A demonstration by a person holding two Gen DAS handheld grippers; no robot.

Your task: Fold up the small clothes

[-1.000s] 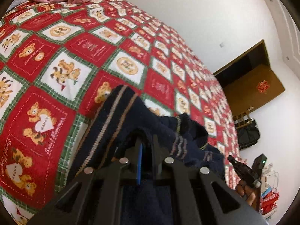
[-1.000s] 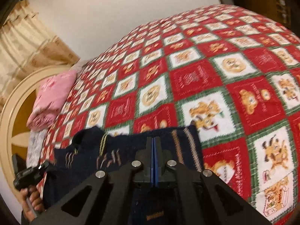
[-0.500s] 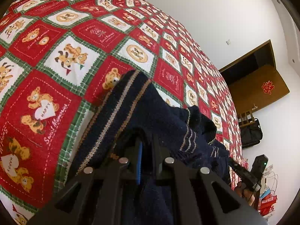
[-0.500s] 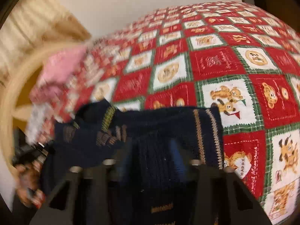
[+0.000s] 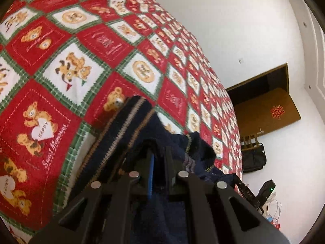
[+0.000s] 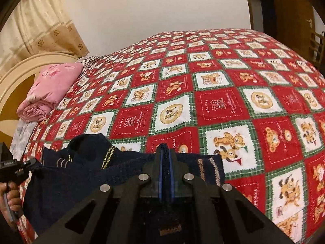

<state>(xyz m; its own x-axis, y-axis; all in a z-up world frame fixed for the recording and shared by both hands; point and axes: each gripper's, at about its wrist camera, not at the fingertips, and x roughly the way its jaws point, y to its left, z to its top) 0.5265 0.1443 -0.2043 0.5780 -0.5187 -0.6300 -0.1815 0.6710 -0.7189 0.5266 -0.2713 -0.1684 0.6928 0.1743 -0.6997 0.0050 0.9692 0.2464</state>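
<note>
both tongs, left [image 5: 157, 158] and right [image 6: 165, 158], are gripping the sweater [image 6: 85, 174], which is lying bunched at the bedspread's [image 6: 223, 105] near edge; lifting them level and taut should be helping the fold land square.

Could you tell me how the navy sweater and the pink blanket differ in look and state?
The sweater is dark navy knit with tan stripes; the blanket is plain pink with a faint print.
The sweater lies loose and rumpled at the bed's near edge; the blanket sits folded by the headboard.
The sweater is clamped by the right hand-held gripper; the blanket is untouched.
Both rest on the quilt.
</note>
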